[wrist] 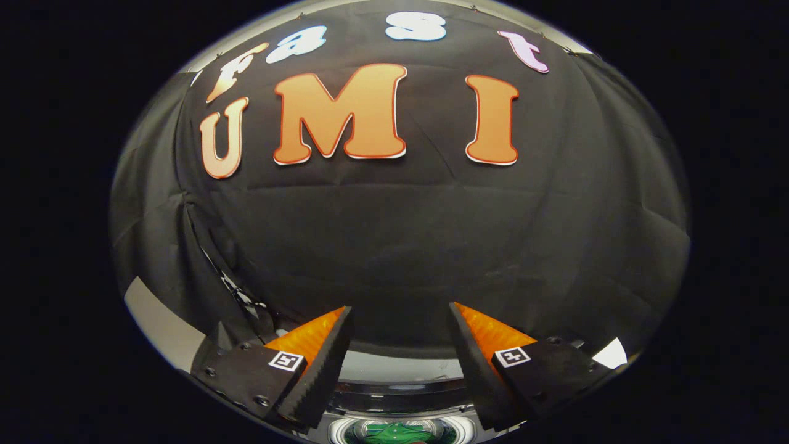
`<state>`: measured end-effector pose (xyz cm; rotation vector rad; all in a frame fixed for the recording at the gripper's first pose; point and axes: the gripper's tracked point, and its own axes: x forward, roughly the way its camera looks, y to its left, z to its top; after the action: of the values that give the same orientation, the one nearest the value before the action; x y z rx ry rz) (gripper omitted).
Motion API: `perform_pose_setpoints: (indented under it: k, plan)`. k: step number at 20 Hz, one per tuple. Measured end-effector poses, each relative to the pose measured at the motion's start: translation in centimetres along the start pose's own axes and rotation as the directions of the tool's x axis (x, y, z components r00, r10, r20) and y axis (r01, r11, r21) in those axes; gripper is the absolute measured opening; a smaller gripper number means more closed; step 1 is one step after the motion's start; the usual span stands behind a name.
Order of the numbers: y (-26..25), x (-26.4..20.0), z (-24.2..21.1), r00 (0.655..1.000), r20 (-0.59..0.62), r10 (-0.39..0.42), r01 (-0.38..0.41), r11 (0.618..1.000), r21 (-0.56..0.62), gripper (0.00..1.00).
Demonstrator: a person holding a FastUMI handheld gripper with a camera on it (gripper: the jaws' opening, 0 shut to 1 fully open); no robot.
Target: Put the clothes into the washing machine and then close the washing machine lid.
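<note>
The black cloth wall (400, 246) of the booth rises beyond my fingers and takes up most of what lies ahead, hanging in soft creases, with a seam running across it about halfway up and folds gathered where it turns a corner off to my left. Low on that left side a pale strip of surface (157, 320) shows beside the cloth, and a small bright patch sits low on the right. Below the wall, under my fingers, lies the washing machine (400, 394): its pale top edge crosses between my fingers, then a dark band, then the shiny round rim of the drum opening directly beneath me. Down inside that opening I see something green, the clothes (397, 433), lying in the drum, though too little of it shows to tell its shape. My claw (400, 317) stands wide apart, tips well separated, with nothing between the fingers and nothing touching them; it hangs above the machine's opening, pointing toward the cloth wall rather than down into the drum
</note>
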<state>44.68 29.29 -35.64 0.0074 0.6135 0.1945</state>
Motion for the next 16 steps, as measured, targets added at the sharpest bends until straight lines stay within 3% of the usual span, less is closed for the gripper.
perform_pose_setpoints:
  k: [5, 16]
  plan:
    - [-0.1, 1.0, -2.3, 1.000, -0.022, -0.008, 0.009, 1.000, 0.027, 0.98]
    - [-0.1, -3.4, -4.1, 0.999, 0.026, 0.028, -0.029, 0.999, 0.024, 0.99]
